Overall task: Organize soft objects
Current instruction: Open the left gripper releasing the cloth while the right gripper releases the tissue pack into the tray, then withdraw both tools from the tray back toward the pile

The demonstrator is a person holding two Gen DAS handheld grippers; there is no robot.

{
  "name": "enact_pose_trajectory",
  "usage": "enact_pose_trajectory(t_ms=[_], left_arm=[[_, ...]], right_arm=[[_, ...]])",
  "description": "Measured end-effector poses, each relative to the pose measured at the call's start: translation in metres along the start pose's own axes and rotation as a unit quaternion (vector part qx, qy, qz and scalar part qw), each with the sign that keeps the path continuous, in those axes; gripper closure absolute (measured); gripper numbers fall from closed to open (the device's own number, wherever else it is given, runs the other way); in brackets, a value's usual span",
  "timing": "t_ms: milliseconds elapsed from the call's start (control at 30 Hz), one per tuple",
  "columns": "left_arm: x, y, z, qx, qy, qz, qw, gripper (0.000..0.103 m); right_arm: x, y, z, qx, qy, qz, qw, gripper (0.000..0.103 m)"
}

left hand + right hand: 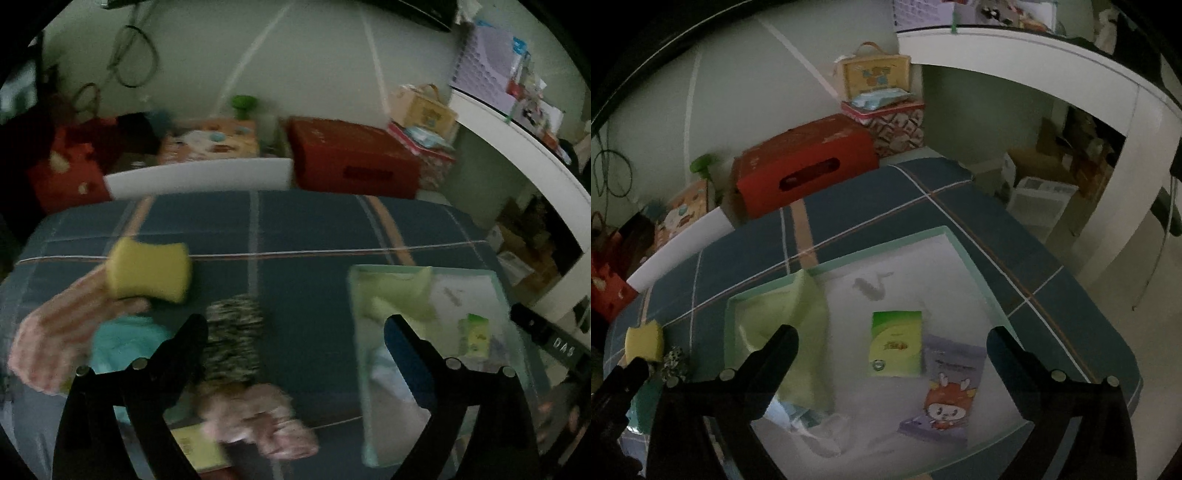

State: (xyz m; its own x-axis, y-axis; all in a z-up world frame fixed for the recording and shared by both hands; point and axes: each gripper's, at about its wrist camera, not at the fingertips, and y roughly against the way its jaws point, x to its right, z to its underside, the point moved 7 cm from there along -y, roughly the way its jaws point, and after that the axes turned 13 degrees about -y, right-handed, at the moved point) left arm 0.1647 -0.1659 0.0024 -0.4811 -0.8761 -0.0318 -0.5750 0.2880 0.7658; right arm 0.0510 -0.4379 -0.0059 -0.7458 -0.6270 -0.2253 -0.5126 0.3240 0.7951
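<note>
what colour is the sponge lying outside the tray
Yellow. The sponge lies on the blue plaid cloth, and the left wrist view shows it best.

We see the right tool with jaws wide apart and nothing between them, above a shallow white tray on the blue plaid counter. In the tray lie a pale green cloth, a green packet and a purple cartoon packet. A yellow sponge sits left of the tray.
</note>
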Motion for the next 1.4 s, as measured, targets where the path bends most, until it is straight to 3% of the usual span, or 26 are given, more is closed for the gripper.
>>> enact_pose_trajectory(t_ms=[300,667,867,1400], left_arm=[[-0.08,0.028,0.045,-0.018,0.057,-0.068,0.9959,0.007],[-0.172,0.053,0.098,-0.055,0.15,-0.126,0.979,0.007],[-0.193,0.056,0.118,-0.065,0.186,-0.115,0.9737,0.007],[-0.187,0.034,0.148,-0.107,0.201,-0.064,0.9716,0.007]], right_arm=[[-0.036,0.003,0.02,-0.009,0.042,-0.02,0.999,0.0],[-0.104,0.025,0.057,-0.016,0.091,-0.089,0.992,0.0],[-0.136,0.034,0.093,-0.04,0.114,-0.13,0.984,0.0],[-0.158,0.019,0.162,-0.098,0.18,-0.128,0.97,0.0]])
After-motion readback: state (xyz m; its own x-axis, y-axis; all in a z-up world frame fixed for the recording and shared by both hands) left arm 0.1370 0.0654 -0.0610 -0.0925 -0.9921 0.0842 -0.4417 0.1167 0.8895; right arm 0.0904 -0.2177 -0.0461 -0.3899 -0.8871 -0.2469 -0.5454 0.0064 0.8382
